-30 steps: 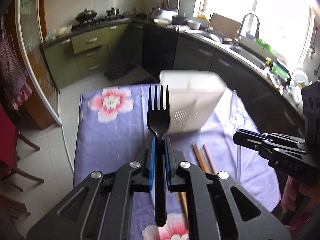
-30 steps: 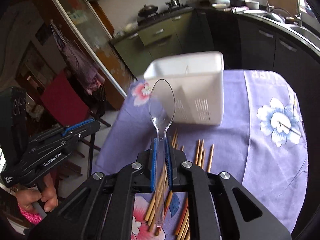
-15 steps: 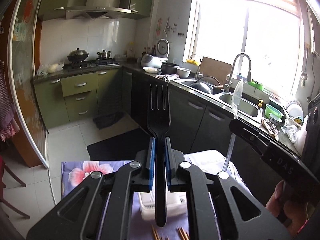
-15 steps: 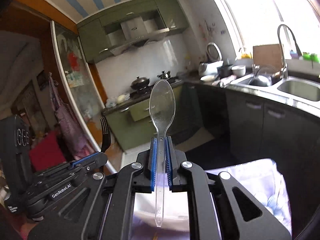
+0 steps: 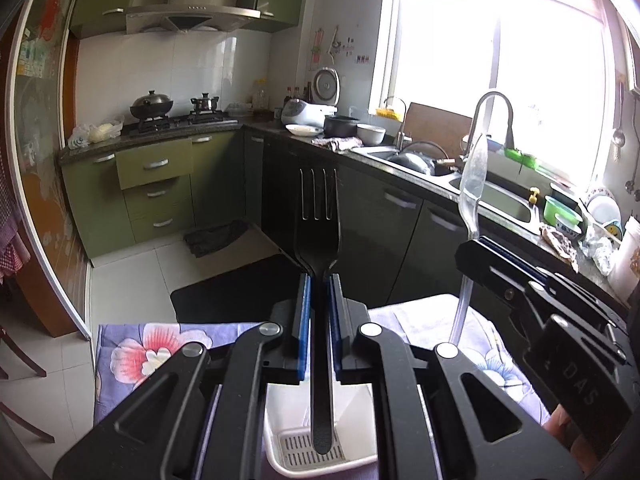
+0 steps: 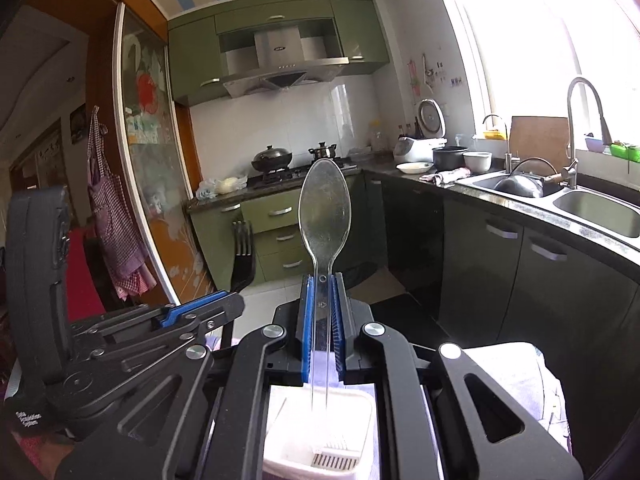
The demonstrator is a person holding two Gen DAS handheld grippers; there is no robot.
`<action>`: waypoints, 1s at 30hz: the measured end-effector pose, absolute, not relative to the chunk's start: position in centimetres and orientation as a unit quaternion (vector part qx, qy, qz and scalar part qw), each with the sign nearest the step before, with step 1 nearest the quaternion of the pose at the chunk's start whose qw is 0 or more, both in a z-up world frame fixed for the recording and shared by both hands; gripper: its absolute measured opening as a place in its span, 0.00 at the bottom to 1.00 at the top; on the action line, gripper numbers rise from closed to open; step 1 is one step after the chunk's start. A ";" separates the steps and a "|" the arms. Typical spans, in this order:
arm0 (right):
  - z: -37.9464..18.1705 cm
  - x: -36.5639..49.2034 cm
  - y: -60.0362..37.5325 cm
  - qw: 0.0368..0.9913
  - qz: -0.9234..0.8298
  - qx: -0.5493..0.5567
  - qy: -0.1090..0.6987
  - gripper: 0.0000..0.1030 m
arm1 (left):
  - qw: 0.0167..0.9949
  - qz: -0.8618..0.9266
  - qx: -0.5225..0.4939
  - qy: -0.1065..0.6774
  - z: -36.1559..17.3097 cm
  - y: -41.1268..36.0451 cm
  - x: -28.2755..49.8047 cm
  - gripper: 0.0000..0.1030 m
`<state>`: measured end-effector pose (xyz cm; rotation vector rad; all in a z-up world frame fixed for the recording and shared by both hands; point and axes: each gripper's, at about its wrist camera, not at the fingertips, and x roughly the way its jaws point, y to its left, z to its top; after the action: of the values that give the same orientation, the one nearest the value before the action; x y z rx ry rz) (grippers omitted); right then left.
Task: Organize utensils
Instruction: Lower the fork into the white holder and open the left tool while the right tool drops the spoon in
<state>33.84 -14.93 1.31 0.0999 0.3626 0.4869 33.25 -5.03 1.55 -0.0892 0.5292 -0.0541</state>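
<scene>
My left gripper (image 5: 319, 280) is shut on a black plastic fork (image 5: 318, 220), tines up, its handle end hanging inside the white utensil holder (image 5: 280, 404) below. My right gripper (image 6: 323, 280) is shut on a clear plastic spoon (image 6: 325, 216), bowl up, with its handle tip down in a compartment of the same white holder (image 6: 280, 420). In the left wrist view the right gripper (image 5: 476, 245) and the spoon (image 5: 472, 176) stand at the right. In the right wrist view the left gripper (image 6: 236, 300) and the fork (image 6: 243, 256) stand at the left.
The holder stands on a table under a purple flowered cloth (image 5: 132, 352). Beyond it are a tiled floor with a dark mat (image 5: 224, 296), green cabinets, a stove and a sink counter (image 6: 560, 204). A red chair (image 6: 80, 272) is at the left.
Both grippers tilted from looking down at the table to nearly level and moved over the holder. The fork and spoon handles now hang inside it. The chopsticks on the cloth dropped out of view.
</scene>
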 end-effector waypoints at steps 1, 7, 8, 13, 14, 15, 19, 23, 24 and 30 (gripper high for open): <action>1.0 33.1 -15.1 0.953 0.240 0.046 0.179 0.09 | 0.963 -0.026 -0.042 0.265 1.3 -5.0 33.0 0.09; -0.7 29.7 -15.6 0.955 0.235 0.026 0.181 0.09 | 0.956 -0.023 -0.038 0.289 0.9 -4.6 31.9 0.09; -1.1 29.3 -15.7 0.954 0.235 0.023 0.183 0.09 | 0.955 -0.022 -0.035 0.292 1.0 -4.6 31.7 0.09; -2.2 28.2 -15.8 0.951 0.232 0.013 0.203 0.09 | 0.956 -0.021 -0.018 0.292 1.3 -5.0 30.4 0.09; -2.5 27.9 -15.9 0.950 0.231 0.011 0.207 0.10 | 0.956 -0.020 -0.016 0.294 1.2 -5.1 30.3 0.09; -2.7 27.9 -15.9 0.949 0.233 0.010 0.213 0.10 | 0.955 -0.020 -0.016 0.296 1.2 -5.2 30.2 0.09; -3.0 27.7 -16.3 0.947 0.233 0.011 0.221 0.11 | 0.954 -0.020 -0.013 0.299 1.0 -5.3 29.6 0.09; -3.1 27.6 -16.4 0.945 0.234 0.009 0.226 0.14 | 0.953 -0.022 -0.010 0.302 0.9 -5.3 29.2 0.09; -3.1 27.5 -16.4 0.945 0.235 0.008 0.228 0.15 | 0.952 -0.022 -0.011 0.304 0.8 -5.2 29.1 0.09; -3.1 27.2 -16.3 0.945 0.233 0.004 0.231 0.28 | 0.952 -0.021 -0.006 0.307 0.7 -5.5 28.8 0.13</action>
<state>27.24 -16.31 -3.12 0.0082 0.4714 0.4739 28.76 -5.51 0.75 -0.0116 0.6233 -0.0434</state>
